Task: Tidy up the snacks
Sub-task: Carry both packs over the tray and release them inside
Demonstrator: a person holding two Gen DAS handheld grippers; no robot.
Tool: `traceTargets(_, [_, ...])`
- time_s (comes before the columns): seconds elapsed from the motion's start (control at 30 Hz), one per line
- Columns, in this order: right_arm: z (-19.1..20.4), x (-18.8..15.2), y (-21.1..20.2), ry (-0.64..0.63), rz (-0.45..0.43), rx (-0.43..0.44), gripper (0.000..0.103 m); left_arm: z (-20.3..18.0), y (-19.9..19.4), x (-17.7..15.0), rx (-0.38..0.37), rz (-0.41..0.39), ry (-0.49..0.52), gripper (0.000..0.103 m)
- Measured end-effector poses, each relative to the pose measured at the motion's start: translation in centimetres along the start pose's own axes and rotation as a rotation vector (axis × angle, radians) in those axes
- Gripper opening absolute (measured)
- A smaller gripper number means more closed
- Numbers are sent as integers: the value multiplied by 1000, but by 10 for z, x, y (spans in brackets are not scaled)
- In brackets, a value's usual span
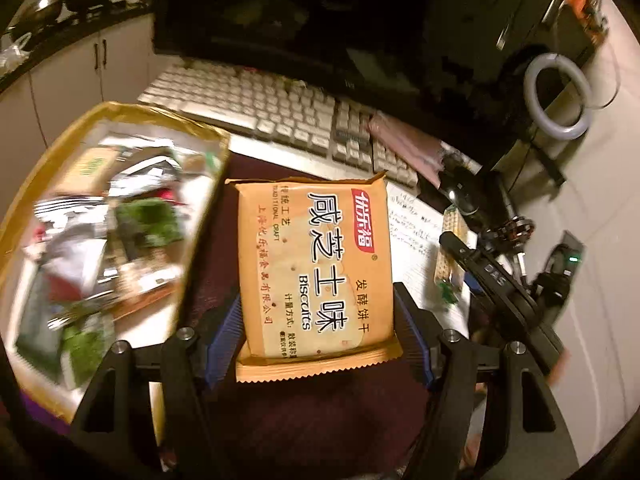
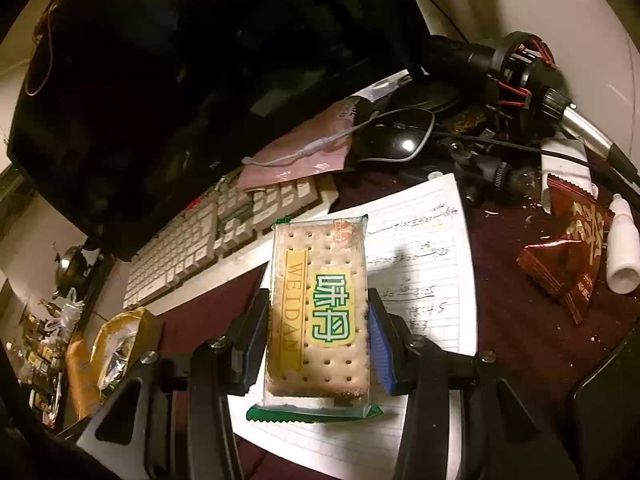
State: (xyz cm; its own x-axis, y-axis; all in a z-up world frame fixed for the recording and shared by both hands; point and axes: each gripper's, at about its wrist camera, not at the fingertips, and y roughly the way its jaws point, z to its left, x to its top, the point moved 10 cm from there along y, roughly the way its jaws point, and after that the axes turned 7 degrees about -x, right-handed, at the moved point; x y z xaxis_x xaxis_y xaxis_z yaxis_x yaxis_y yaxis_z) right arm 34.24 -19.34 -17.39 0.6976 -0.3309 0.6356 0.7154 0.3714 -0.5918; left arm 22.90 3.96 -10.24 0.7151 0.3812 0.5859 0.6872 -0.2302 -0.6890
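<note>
my left gripper [image 1: 318, 320] is clamped on the orange biscuit pack [image 1: 314, 268]; my right gripper [image 2: 318, 344] pinches the clear cracker pack [image 2: 318, 304]. the gold box [image 1: 192, 128] of snacks sits at ten o'clock, so i should carry each pack level and release low inside.

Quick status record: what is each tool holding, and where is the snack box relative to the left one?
left tool: shut on orange biscuit pack, held above the desk
right tool: shut on clear cracker pack, above the notebook
gold snack box: left of the orange pack, already holding snacks
loose snack: red packet on the desk, right side
</note>
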Motion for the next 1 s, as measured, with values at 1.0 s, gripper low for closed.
traceTargets(1.0, [291, -100, 30, -509, 414, 426, 45, 173, -65, 44, 176, -30, -179, 71])
